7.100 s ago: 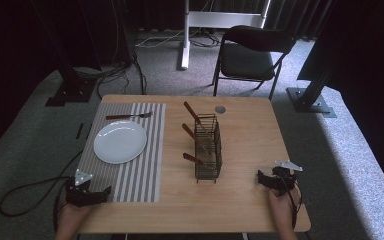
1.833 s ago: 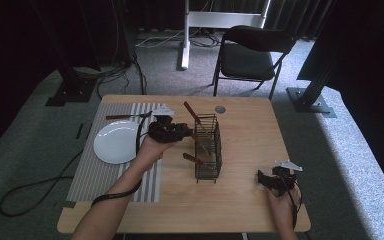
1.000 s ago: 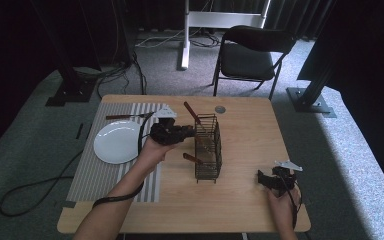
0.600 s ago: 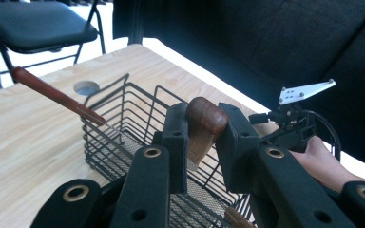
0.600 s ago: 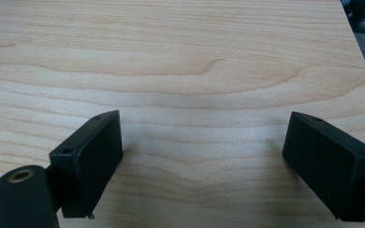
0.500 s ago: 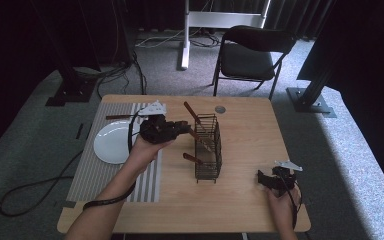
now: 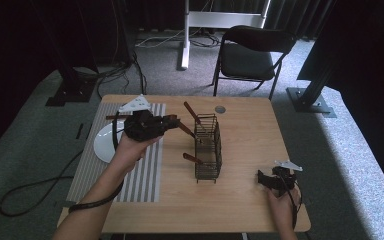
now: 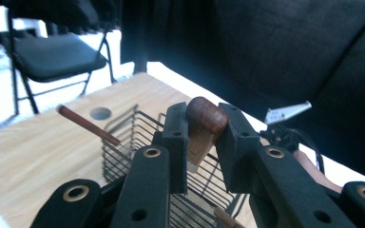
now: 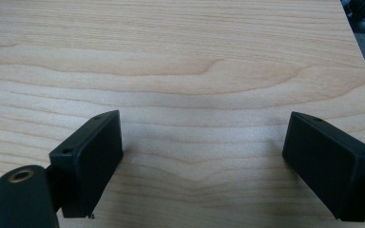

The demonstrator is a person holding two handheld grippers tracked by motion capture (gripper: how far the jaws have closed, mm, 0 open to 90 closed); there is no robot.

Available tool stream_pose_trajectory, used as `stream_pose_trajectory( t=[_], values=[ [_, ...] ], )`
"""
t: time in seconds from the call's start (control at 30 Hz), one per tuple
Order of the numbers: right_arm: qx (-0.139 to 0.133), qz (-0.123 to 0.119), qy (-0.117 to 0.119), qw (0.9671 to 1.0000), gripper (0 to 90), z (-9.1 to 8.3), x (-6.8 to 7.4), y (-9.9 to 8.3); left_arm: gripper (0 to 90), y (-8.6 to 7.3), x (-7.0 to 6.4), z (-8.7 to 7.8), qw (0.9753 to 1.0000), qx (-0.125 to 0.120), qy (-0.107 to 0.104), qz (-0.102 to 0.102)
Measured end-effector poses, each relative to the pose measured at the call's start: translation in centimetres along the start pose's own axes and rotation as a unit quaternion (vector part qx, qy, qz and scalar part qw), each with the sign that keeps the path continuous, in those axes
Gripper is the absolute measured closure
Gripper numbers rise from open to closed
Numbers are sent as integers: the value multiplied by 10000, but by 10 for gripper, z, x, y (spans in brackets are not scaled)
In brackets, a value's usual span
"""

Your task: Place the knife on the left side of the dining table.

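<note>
Beside the wire basket (image 7: 208, 148), my left gripper (image 8: 203, 135) clamps a wooden handle (image 8: 205, 124), not yet drawn clear; two remain, right gripper (image 9: 202, 161) gaping idle.

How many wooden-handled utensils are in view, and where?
4: one clamped in the left gripper, its handle between the jaws; two handles poke from the wire basket, upper, lower; one beside the plate. More may hide.
</note>
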State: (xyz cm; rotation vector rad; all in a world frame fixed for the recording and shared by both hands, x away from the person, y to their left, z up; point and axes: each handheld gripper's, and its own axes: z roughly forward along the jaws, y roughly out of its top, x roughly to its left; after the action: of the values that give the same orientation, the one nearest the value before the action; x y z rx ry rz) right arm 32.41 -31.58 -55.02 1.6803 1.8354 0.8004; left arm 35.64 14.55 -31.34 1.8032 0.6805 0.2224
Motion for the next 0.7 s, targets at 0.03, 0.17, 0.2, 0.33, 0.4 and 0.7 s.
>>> stream_pose_trajectory(
  t=[0.03, 0.17, 0.2, 0.33, 0.4, 0.7],
  values=[
    [0, 0, 0, 10000, 124, 0, 0, 0, 753, 1, 1, -4, 10000, -55, 39, -45],
    [0, 0, 0, 10000, 124, 0, 0, 0, 753, 1, 5, -16, 9998, -47, 167, -45],
    [1, 2, 0, 10000, 124, 0, 0, 0, 753, -1, 6, -20, 9998, -53, 200, -43],
    [0, -1, 0, 10000, 124, 0, 0, 0, 753, -8, 11, -32, 9993, -24, 359, -108],
    [0, 0, 0, 10000, 124, 0, 0, 0, 753, -13, 15, -38, 9989, 12, 429, -173],
    [0, -1, -1, 10000, 124, 0, 0, 0, 753, -41, 31, -56, 9969, 3, 694, -378]
  ],
)
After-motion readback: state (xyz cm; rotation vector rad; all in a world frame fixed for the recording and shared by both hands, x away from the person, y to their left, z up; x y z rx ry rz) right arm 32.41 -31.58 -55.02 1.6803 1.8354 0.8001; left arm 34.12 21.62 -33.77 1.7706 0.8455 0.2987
